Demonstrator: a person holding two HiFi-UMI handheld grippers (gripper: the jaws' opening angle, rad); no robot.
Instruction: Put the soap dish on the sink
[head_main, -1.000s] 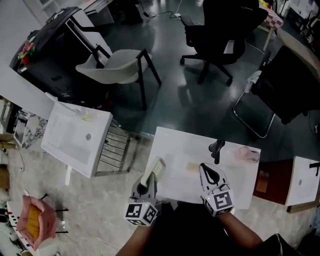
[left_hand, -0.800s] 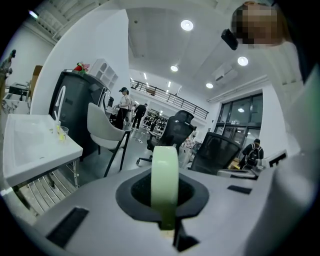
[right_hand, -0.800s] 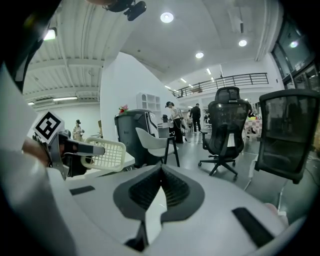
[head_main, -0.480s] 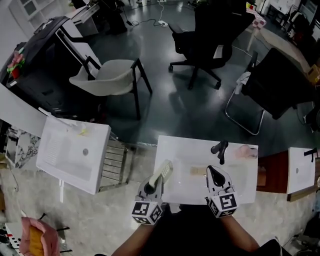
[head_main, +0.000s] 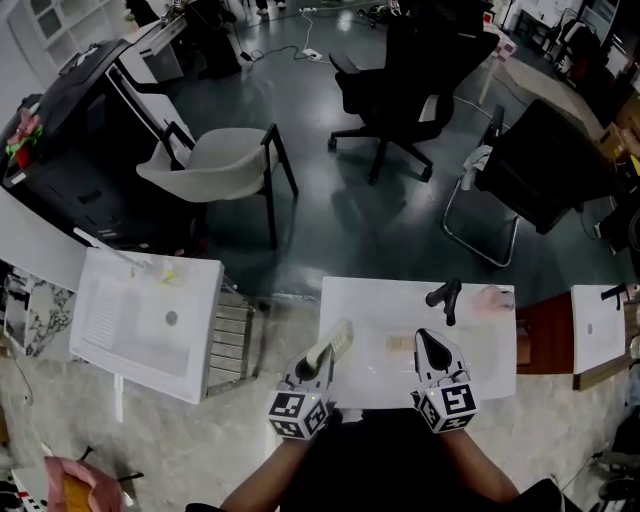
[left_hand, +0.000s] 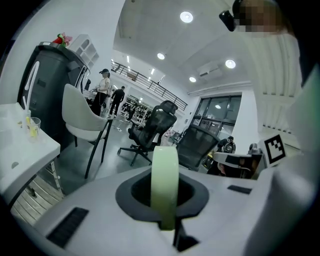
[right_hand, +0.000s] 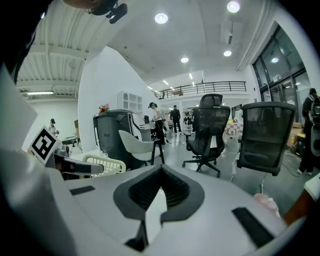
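The left claw (head_main: 318, 366) is clamped on the pale green soap dish (head_main: 333, 348), which stands on edge between its jaws; in the left gripper view the dish's rim (left_hand: 165, 175) fills the gap upright. The dish hangs just inside the left edge of the white sink (head_main: 350, 300), towards its near-left corner — whether it touches the surface cannot be told.

The right claw (head_main: 428, 342) is over the near edge further right, its jaws together with nothing between them.

Between the two claws the sink's surface lies bare except for a small tan bar (head_main: 398, 343) near the middle. A black faucet (head_main: 445, 297) stands at the far edge, right of centre, and a pink lump (head_main: 490, 297) sits in the far-right corner; the far-left part is open.

Past the left edge, well apart, a metal rack (head_main: 235, 335) leans beside a second white sink (head_main: 110, 300) — pale floor lies between.
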